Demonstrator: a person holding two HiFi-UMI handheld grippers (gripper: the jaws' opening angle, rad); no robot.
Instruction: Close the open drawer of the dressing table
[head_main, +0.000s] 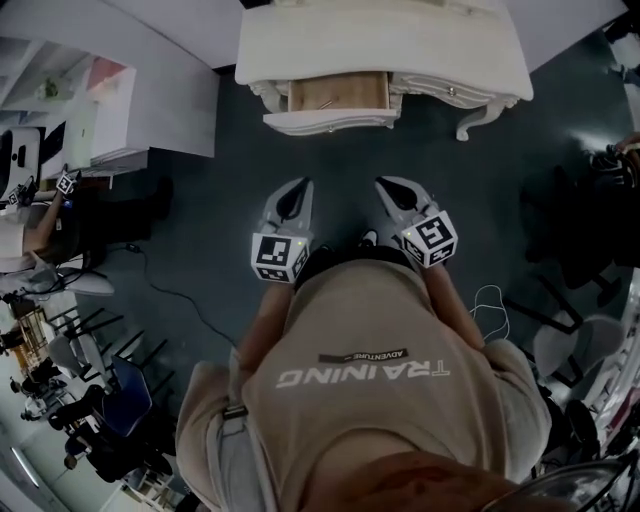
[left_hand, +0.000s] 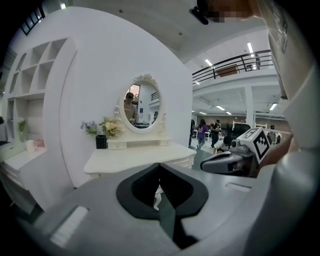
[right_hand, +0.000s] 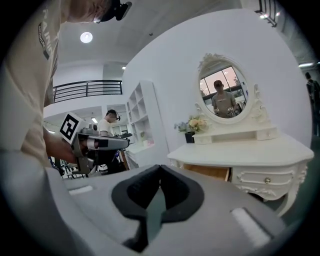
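Observation:
The white dressing table stands ahead of me at the top of the head view. Its left drawer is pulled out, the wooden inside showing behind the white front panel. Both grippers are held close to my body, well short of the table. My left gripper and right gripper are shut with nothing between the jaws. In the right gripper view, the open drawer shows under the tabletop, beyond the shut right gripper. The left gripper points at the table.
An oval mirror and a flower pot stand on the table. A white shelf unit is at the left, with a person beside it. A cable lies on the dark floor. Chairs stand at lower left.

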